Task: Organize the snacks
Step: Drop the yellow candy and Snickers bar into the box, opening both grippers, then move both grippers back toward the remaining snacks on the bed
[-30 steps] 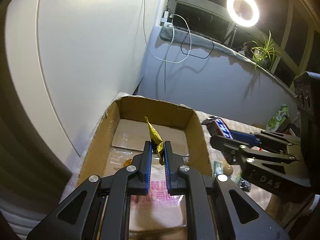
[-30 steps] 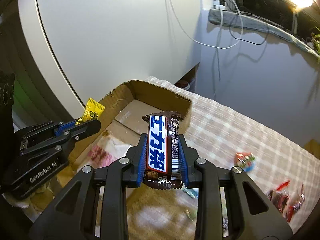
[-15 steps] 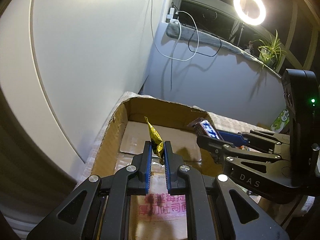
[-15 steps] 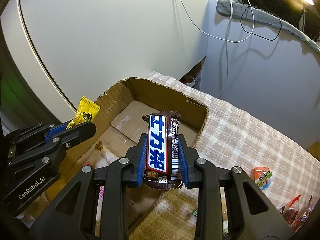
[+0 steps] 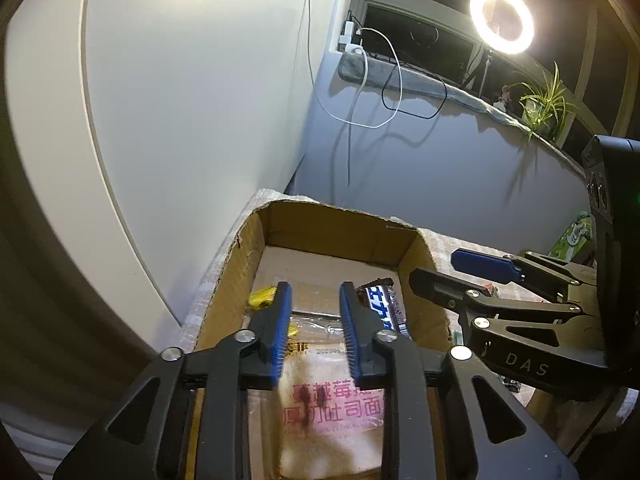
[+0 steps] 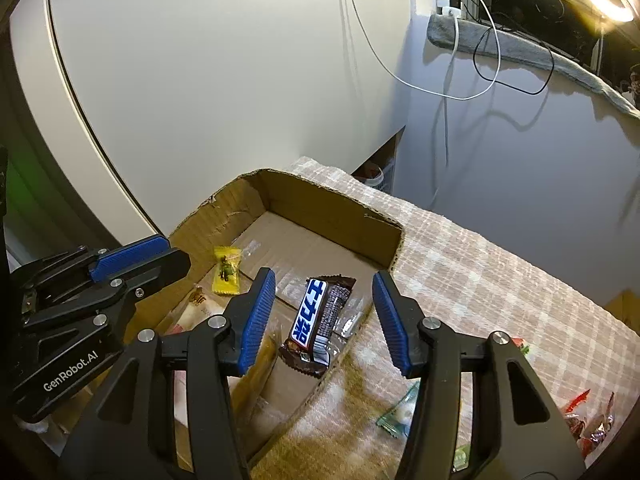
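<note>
Above an open cardboard box (image 6: 332,216), the right gripper (image 6: 324,316) hangs with its blue-padded jaws opening and nothing pressed between them — the chocolate bar (image 6: 316,320) lies free on the box floor just below the gap, blue-and-white label up, tilted, its near end close to the box's near wall. Beyond and to that gripper's left, a small yellow candy (image 6: 227,270) rests flat on the cardboard floor, well clear of the bar.

Further left, the left gripper (image 5: 314,328) points down into the same box, its jaws also opening and empty; through the gap shows a clear bread bag (image 5: 332,404) with pink lettering, lying on the box floor directly beneath. In the left wrist view the yellow candy (image 5: 262,297) peeks out just past the left finger, and the chocolate bar (image 5: 382,304) lies just beyond the right finger, partly hidden by it.

Outside the box, on the right gripper's right, the bench wears a checked cloth (image 6: 500,280), with a few wrapped sweets (image 6: 588,424) scattered near its lower right edge and a greenish wrapper (image 6: 400,412) beside the gripper's right finger. Beyond the bench, white and black cables (image 6: 472,52) hang down a pale wall, and a ring light (image 5: 501,23) glows at the window.
</note>
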